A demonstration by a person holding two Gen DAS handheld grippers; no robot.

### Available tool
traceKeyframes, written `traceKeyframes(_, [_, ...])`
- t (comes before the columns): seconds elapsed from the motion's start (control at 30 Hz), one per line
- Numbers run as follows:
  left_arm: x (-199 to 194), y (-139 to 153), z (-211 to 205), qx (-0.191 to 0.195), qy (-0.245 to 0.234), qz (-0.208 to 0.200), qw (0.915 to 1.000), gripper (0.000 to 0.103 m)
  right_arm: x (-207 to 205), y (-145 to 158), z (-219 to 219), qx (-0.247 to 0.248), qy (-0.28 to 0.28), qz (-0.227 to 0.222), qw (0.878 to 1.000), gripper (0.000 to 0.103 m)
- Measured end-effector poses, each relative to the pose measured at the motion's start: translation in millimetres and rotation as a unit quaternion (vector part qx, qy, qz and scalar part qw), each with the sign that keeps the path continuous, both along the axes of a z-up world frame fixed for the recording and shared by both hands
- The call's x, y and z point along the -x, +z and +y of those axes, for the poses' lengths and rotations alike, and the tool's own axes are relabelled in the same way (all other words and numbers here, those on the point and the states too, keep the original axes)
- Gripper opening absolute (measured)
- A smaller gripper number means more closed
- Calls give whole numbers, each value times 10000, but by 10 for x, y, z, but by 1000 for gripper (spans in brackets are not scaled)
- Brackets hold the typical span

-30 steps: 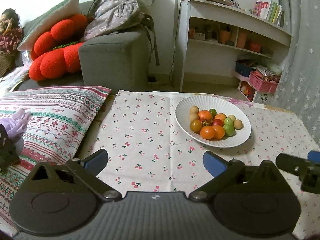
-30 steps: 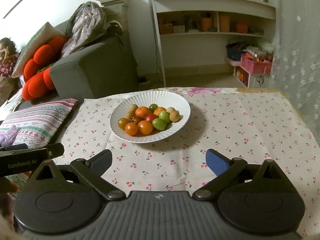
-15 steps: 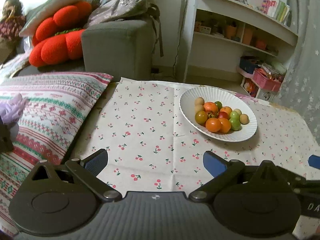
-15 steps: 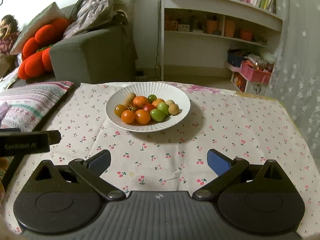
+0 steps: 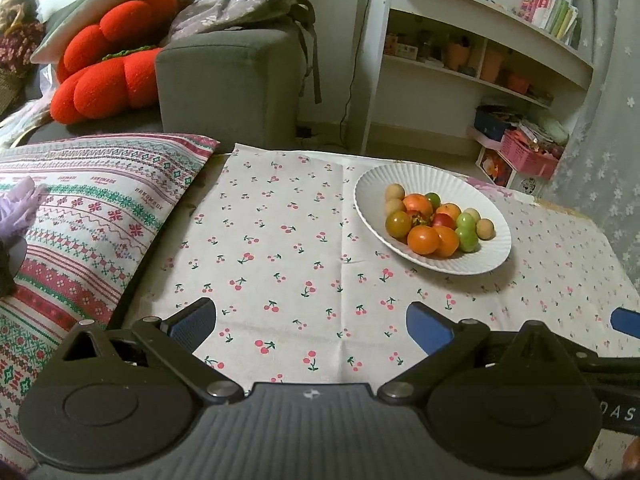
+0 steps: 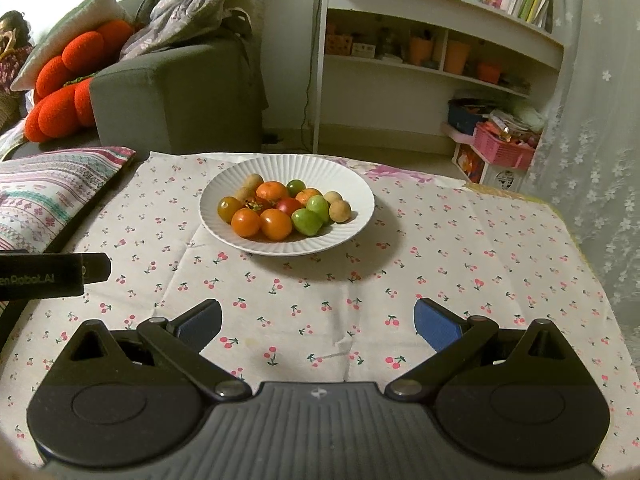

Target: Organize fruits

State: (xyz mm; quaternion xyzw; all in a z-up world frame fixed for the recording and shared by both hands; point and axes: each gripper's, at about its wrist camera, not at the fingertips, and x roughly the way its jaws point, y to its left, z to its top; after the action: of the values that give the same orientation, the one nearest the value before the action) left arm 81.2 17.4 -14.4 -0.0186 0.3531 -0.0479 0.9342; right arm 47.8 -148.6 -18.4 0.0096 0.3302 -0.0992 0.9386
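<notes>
A white ribbed plate [image 5: 492, 258] [image 6: 352, 224] sits on the cherry-print tablecloth [image 5: 280, 248] [image 6: 460, 264]. It holds several small fruits: orange tomatoes [image 5: 423, 239] [image 6: 276, 224], green ones [image 5: 467, 239] [image 6: 307, 221], a red one [image 6: 289, 205] and tan round ones [image 5: 485, 228] [image 6: 340, 211]. My left gripper [image 5: 310, 322] hovers open over the cloth, short and left of the plate. Facing the plate from nearer the table's front, my right gripper [image 6: 318, 324] is open too. Neither holds anything.
A patterned cushion [image 5: 80, 208] [image 6: 44, 192] lies at the table's left edge. Behind stand a grey sofa [image 5: 224, 84] with red pillows and a white shelf unit [image 6: 432, 68]. A pink basket [image 6: 504, 146] sits on the floor at right. The left gripper's body [image 6: 52, 274] shows at left.
Both grippers have drifted closer to the table and plate, so the plate sits lower and larger in each view. Both stay open.
</notes>
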Motion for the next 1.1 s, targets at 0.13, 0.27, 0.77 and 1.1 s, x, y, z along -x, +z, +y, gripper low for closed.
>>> traceKeyframes(0.13, [-3,-4,-11,-28,-54,-18,10000,100,2,0,-2,-1,-4,13,10000,103])
traceKeyframes(0.27, [-4,-11,-21,-75,-68,-27,9999,100,-4,-12,0,31,8,38,10000,103])
traceKeyframes(0.77, [-6,-29,-37,-56,-147,35,9999,100,-5,-27,-1,37,36,75,10000,103])
traceKeyframes(1.1, [9,-24,-66,-117,-221,-5,9997,100,-5,-27,-11,27,31,66,10000,103])
